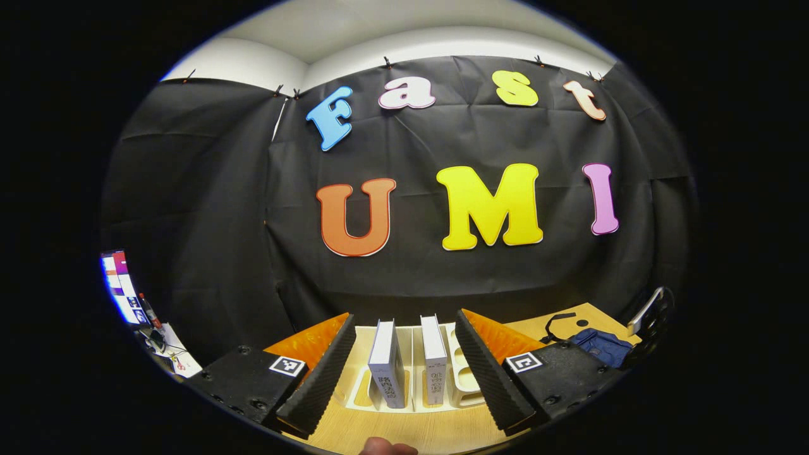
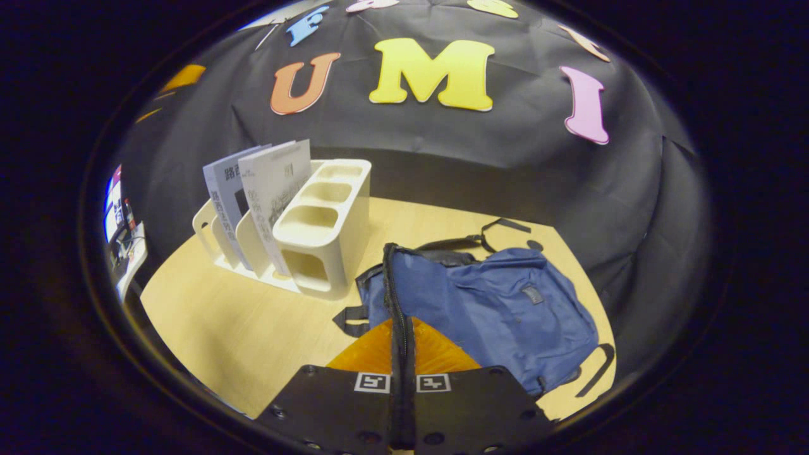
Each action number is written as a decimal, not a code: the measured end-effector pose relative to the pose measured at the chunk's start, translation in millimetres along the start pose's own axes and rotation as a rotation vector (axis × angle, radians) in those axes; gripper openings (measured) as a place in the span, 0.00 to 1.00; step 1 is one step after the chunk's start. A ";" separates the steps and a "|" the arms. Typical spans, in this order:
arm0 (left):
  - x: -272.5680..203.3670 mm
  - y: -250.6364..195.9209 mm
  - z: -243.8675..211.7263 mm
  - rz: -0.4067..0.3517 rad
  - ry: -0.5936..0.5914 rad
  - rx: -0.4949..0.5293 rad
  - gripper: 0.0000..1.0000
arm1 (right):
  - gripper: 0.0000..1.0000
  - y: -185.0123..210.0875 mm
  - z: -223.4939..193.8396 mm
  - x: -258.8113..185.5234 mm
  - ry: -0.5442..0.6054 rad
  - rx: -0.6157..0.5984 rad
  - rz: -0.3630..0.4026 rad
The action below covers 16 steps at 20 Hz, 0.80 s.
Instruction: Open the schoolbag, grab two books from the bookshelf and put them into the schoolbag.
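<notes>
A blue schoolbag (image 2: 499,303) lies flat on the wooden table (image 2: 240,322), its zipper running up the left edge. My right gripper (image 2: 402,322) is shut at that zipper line, fingers pressed together on the zipper. To the left of the bag stands a cream bookshelf (image 2: 328,240) holding two upright books (image 2: 278,183). In the left gripper view the bookshelf (image 1: 464,379) sits straight ahead with both books (image 1: 387,363) spine-on between the fingers of my left gripper (image 1: 404,319), which is open and short of them. The schoolbag (image 1: 600,346) lies at the far right.
A black strap (image 2: 480,240) trails behind the bag. A side desk with a lit screen (image 1: 120,287) stands off to the left. A white-and-black device (image 1: 654,316) shows at the right edge above the bag. A fingertip (image 1: 385,447) pokes in at the bottom.
</notes>
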<state>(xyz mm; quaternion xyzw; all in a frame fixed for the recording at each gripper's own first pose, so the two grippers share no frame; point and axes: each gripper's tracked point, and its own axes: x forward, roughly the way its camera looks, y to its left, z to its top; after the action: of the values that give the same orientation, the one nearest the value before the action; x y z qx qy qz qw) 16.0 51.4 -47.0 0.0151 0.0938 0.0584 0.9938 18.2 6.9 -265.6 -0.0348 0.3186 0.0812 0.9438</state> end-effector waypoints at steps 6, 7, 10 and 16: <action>57.2 -4.6 1.1 -0.055 0.124 -0.057 0.99 | 0.00 -65.8 47.5 -33.6 -0.054 -0.024 -0.034; 66.6 -7.1 -1.1 -0.068 0.158 -0.067 0.99 | 0.00 -78.0 54.4 -37.2 -0.059 -0.014 -0.042; 95.1 -16.2 -17.6 -0.111 0.294 -0.074 0.99 | 0.00 -118.8 64.3 -41.7 -0.067 0.026 -0.079; 124.2 -32.2 -52.4 -0.194 0.569 -0.133 0.99 | 0.00 -188.7 73.5 -44.8 -0.061 0.079 -0.138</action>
<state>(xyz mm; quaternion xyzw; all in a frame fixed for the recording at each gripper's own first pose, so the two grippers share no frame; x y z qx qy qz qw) 131.0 35.2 -122.7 -0.0758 0.3653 -0.0288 0.9273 60.0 -176.1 -177.4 -0.0168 0.2897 0.0043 0.9570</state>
